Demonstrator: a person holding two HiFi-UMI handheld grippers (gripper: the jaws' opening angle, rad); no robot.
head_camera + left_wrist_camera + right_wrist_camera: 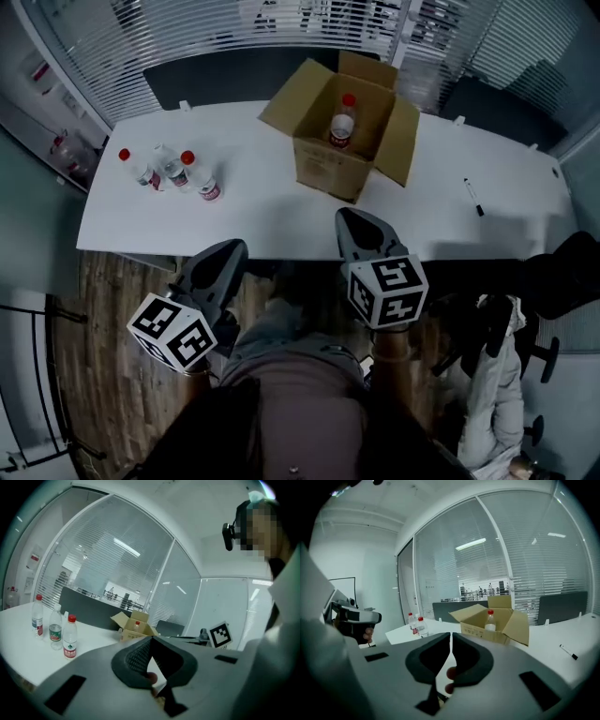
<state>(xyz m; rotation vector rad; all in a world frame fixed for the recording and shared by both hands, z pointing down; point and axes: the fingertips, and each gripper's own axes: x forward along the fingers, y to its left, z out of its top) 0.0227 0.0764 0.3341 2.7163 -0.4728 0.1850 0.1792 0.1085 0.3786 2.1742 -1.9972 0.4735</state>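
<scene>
Three red-capped water bottles (169, 171) are standing at the bench's (262, 216) 9 o'clock end, at 11 o'clock from the left gripper (234, 248), whose jaws are clenching on nothing. The right gripper (345, 217) is hovering alongside, jaws likewise clenched and empty. At its 12 o'clock an open cardboard box (323, 164) is holding a fourth bottle (343, 122). A marker pen (473, 197) is lying at 2 o'clock.

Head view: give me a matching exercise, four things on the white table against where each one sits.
Things:
1. cardboard box
2. black marker
3. three red-capped bottles
4. lone red-capped bottle

Places:
A. standing inside the carton
B. grouped at the far left
C. lying flat at the far right
D. near the middle, flaps open

Pairs: 1-D, 2-C, 3-B, 4-A
</scene>
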